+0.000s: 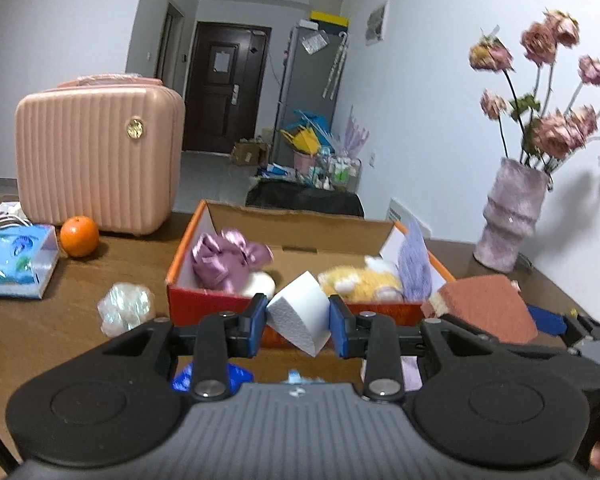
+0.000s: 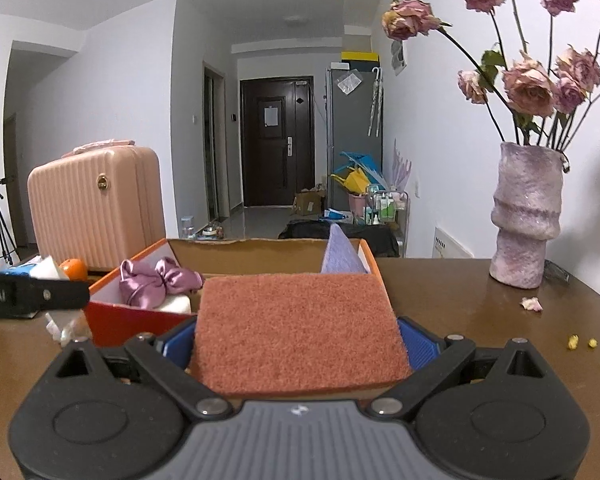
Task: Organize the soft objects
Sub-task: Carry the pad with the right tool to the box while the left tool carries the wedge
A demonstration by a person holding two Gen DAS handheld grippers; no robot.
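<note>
My left gripper (image 1: 298, 316) is shut on a white foam wedge (image 1: 300, 312) and holds it just in front of the orange cardboard box (image 1: 204, 220). The box holds a purple satin bow (image 1: 230, 258), a yellow plush toy (image 1: 360, 280), a white soft piece (image 1: 262, 282) and a lilac cloth (image 1: 414, 264). My right gripper (image 2: 298, 342) is shut on a brown-topped scouring sponge (image 2: 298, 330), held flat before the box's near wall (image 2: 128, 320). In the left wrist view the sponge (image 1: 488, 306) sits at the right. The bow (image 2: 156, 280) and cloth (image 2: 340, 254) also show from the right wrist.
A pink ribbed case (image 1: 96, 156), an orange (image 1: 79, 236) and a blue tissue pack (image 1: 16, 260) stand left on the brown table (image 1: 68, 320). A crinkly clear wrapper (image 1: 126, 308) lies near the box. A lilac vase of dried roses (image 2: 528, 216) stands right; yellow crumbs (image 2: 596, 350) lie beside it.
</note>
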